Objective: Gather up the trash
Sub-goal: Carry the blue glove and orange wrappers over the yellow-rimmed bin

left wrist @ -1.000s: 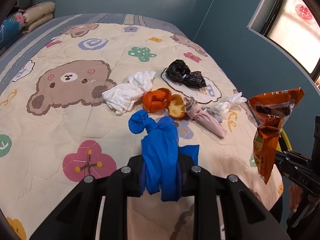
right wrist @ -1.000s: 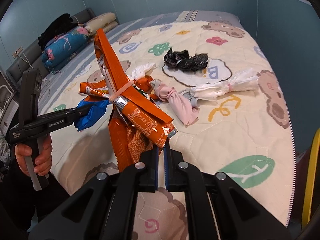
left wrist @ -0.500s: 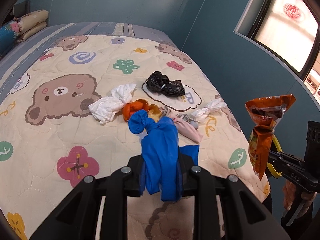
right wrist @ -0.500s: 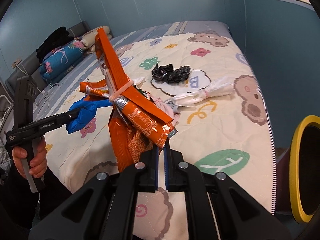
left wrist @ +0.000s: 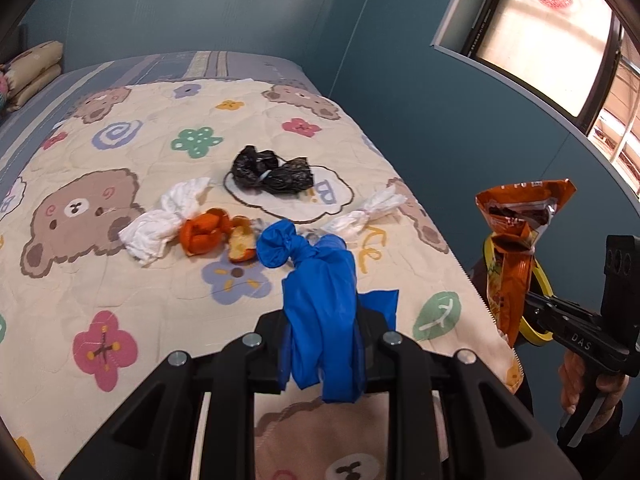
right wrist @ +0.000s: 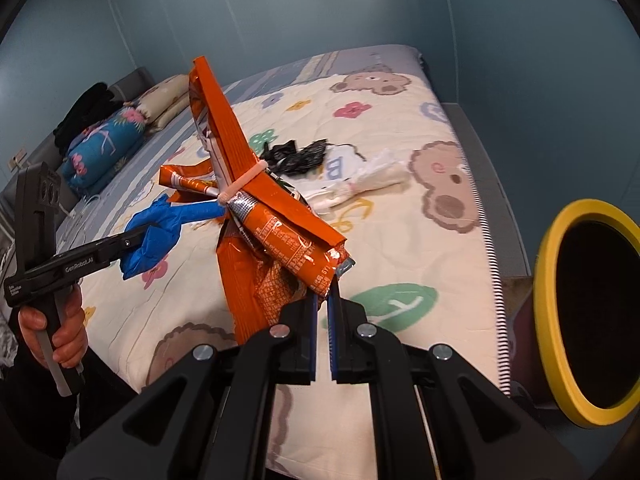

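Note:
My left gripper (left wrist: 326, 336) is shut on a knotted blue glove (left wrist: 320, 300) and holds it above the bed's near end; it also shows in the right wrist view (right wrist: 156, 236). My right gripper (right wrist: 323, 300) is shut on a crumpled orange snack bag (right wrist: 272, 224), raised off the bed's right side; the bag also shows in the left wrist view (left wrist: 516, 240). A yellow-rimmed bin (right wrist: 588, 356) stands beside the bed, right of the bag. On the quilt lie a black bag (left wrist: 272, 170), a white wad (left wrist: 160, 226), orange peel (left wrist: 218, 234) and a white twist (left wrist: 368, 212).
The bear-pattern quilt (left wrist: 100, 280) covers the bed. Pillows and dark clothes (right wrist: 100, 132) are piled at the head. A blue wall (left wrist: 420, 100) runs close along the bed's right side, with a window (left wrist: 560, 32) above.
Both grippers have drawn back from the bed and swung right with their loads. The yellow-rimmed bin has come into the right wrist view.

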A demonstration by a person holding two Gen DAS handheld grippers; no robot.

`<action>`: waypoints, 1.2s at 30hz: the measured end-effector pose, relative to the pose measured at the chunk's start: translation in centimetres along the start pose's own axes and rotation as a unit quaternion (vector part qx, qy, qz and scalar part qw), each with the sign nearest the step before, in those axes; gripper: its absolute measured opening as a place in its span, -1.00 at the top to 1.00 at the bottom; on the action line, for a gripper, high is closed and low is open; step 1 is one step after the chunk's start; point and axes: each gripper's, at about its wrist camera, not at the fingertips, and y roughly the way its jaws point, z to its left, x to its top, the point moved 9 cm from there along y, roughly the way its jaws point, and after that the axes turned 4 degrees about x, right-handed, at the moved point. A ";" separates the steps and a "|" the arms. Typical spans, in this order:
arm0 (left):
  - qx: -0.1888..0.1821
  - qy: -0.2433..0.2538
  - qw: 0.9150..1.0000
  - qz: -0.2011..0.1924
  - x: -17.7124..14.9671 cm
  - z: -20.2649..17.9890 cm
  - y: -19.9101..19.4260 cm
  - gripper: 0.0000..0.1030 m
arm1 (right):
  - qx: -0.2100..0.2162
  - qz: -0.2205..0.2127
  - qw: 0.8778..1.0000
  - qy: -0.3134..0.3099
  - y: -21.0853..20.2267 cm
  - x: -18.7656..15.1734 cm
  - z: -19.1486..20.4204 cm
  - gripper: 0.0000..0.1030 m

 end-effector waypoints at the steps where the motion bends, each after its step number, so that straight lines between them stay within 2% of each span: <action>1: -0.005 0.003 1.000 0.001 0.1 -0.8 0.3 0.58 | -0.006 -0.004 1.000 0.004 -0.4 0.0 -0.7 0.91; 19: -0.075 0.075 0.994 0.025 1.5 -12.6 4.3 0.58 | -0.067 -0.053 0.993 0.076 -6.6 -0.3 -10.5 0.91; 26: -0.111 0.105 0.987 0.039 1.7 -18.0 6.3 0.58 | -0.101 -0.073 0.987 0.101 -9.1 -0.4 -14.2 0.91; 36: -0.144 0.145 0.977 0.054 1.9 -24.4 8.7 0.58 | -0.147 -0.094 0.976 0.127 -12.2 -1.2 -18.4 0.91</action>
